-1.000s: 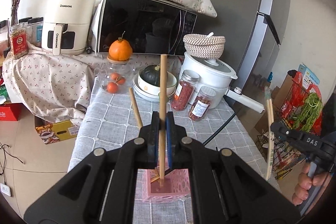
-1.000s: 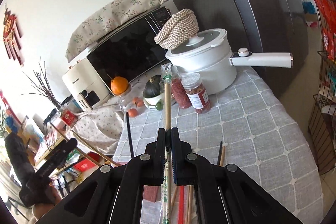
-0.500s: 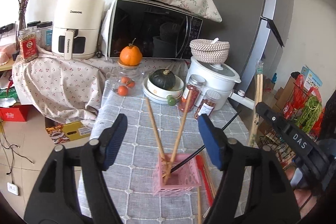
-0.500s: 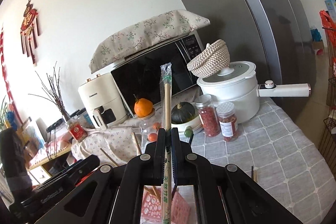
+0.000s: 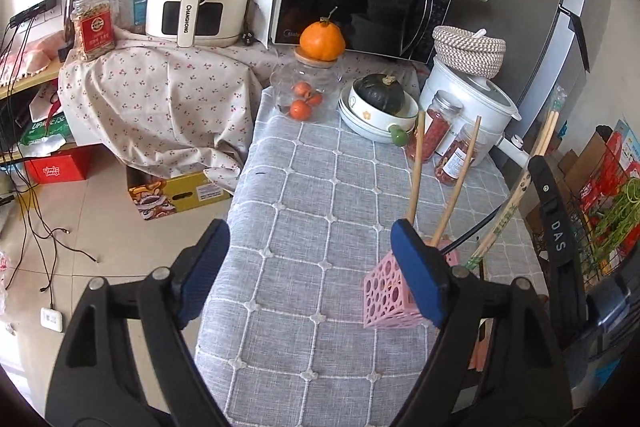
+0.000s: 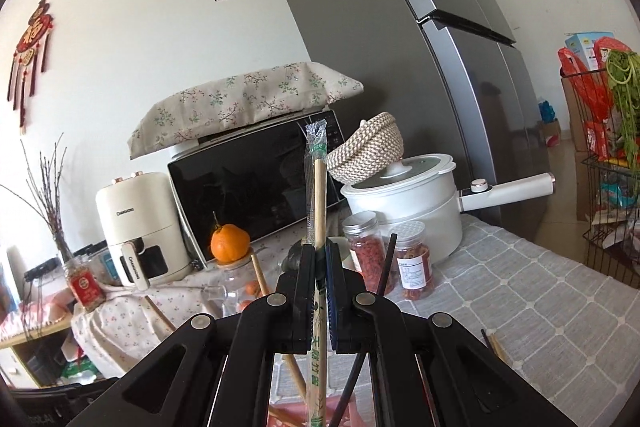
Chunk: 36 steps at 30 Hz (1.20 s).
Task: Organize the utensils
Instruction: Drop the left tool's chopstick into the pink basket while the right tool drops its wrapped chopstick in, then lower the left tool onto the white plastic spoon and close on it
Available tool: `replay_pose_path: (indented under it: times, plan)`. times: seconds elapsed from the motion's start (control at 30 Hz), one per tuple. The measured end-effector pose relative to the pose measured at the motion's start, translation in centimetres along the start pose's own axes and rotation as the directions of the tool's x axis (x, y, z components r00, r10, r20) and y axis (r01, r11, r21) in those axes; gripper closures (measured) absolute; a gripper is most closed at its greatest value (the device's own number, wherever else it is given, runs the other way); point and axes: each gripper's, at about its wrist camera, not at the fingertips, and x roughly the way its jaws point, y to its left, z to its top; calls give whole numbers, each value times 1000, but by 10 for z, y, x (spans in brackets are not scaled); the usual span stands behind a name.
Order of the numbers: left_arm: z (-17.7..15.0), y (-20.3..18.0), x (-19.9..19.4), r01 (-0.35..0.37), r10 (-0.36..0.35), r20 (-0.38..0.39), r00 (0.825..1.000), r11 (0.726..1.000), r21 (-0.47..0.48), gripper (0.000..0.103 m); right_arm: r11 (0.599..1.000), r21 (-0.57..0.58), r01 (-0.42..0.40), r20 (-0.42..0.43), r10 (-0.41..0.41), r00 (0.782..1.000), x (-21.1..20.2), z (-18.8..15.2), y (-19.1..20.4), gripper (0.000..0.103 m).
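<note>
Since the earlier frame the left gripper [image 5: 310, 255] has let go and swung left, jaws opening on nothing — pink holder [image 5: 390, 297] lies right. Right gripper [image 6: 320, 273] clamps wrapped chopsticks [image 6: 318, 195] upright, nearer — just above it.

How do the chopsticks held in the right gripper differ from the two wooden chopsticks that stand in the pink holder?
The chopsticks in the right gripper are a wrapped pair, sealed in clear plastic with green print; the two wooden chopsticks in the pink holder are bare. The wrapped pair is clamped between shut jaws, off the table; the bare ones lean apart in the holder, free of any gripper. Both are light wooden sticks.
</note>
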Motion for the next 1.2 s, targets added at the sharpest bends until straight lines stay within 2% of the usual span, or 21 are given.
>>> replay_pose_path:
  times: [0.13, 0.27, 0.37, 0.43, 0.5, 0.6, 0.7, 0.97, 1.0, 1.2]
  plan:
    - [0, 1, 2, 19, -20, -11, 1000, 1000, -16, 20, 998, -48, 38, 11, -38, 999, 4, -18, 9, 97]
    - [-2, -2, 2, 24, -25, -17, 1000, 1000, -7, 20, 998, -66, 4, -20, -6, 1000, -5, -32, 11, 95]
    - [-2, -3, 3, 46, -47, -33, 998, 999, -23, 20, 997, -58, -49, -56, 46, 997, -18, -30, 8, 80]
    - [-2, -4, 4, 73, -75, -45, 996, 996, -46, 20, 995, -56, -77, -86, 72, 994, -25, -21, 3, 66]
    - [-4, -7, 5, 92, -95, -56, 994, 994, -56, 20, 993, -67, -94, -109, 86, 990, -31, -7, -5, 59]
    - [-7, -18, 7, 102, -104, -75, 992, 994, -31, 20, 993, -64, -99, -156, 88, 984, -36, 18, -23, 42]
    - [-14, -31, 8, 103, -102, -97, 990, 995, 1, 20, 997, -23, -70, -220, 63, 973, -34, 40, -47, 36]
    - [-33, -66, 11, 130, -120, -173, 978, 990, 49, 19, 998, -65, -8, -385, -18, 923, -35, 71, -108, 23]
    - [-36, -71, 11, 131, -118, -181, 976, 990, 59, 19, 998, -65, -1, -410, -26, 912, -34, 72, -116, 21]
    - [-56, -108, 19, 150, -111, -250, 962, 978, 146, 18, 999, 9, 45, -551, -32, 834, -28, 66, -163, 19]
